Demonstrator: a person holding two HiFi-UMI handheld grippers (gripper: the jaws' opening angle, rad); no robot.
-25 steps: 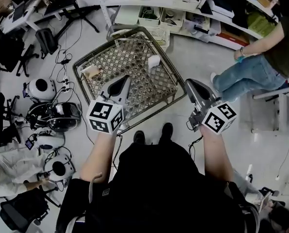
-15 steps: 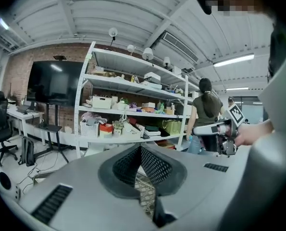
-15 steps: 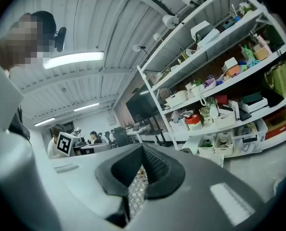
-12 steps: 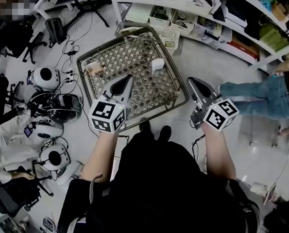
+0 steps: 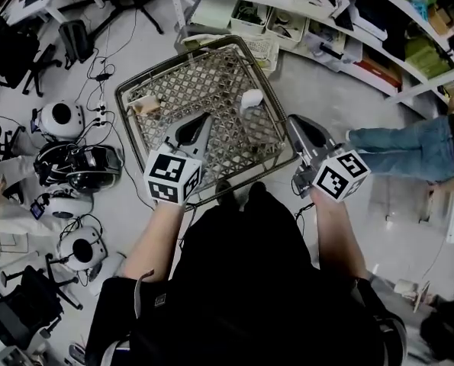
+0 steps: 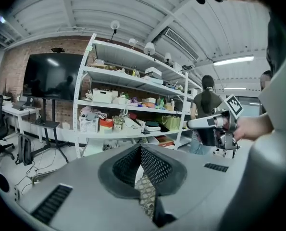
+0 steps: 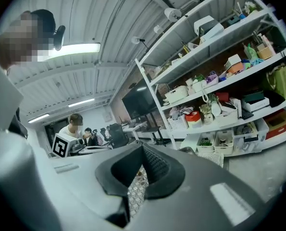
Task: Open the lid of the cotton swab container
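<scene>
A small white container (image 5: 250, 99) stands on the wire-mesh table (image 5: 165, 82), toward its right side. My left gripper (image 5: 205, 118) hovers over the table's near half, jaws shut with nothing between them, left of and nearer than the container. My right gripper (image 5: 291, 120) hangs just past the table's right rim, also shut and empty. In the left gripper view the left gripper (image 6: 140, 148) points level at the shelves, with the other gripper (image 6: 215, 122) off to its right. In the right gripper view the right gripper (image 7: 142, 146) shows only mesh below its closed jaws. Neither of these views shows the container.
A small tan object (image 5: 144, 107) lies at the table's left. White shelves (image 5: 303, 10) with bins line the back, a white basket (image 5: 253, 50) on the floor before them. Round white devices (image 5: 59, 119) and cables crowd the floor at left. A person in jeans (image 5: 398, 139) sits at right.
Both grippers have shifted a little forward, toward the mesh table, the right one drawing nearer its right rim. Both stay shut. The container has not moved.
</scene>
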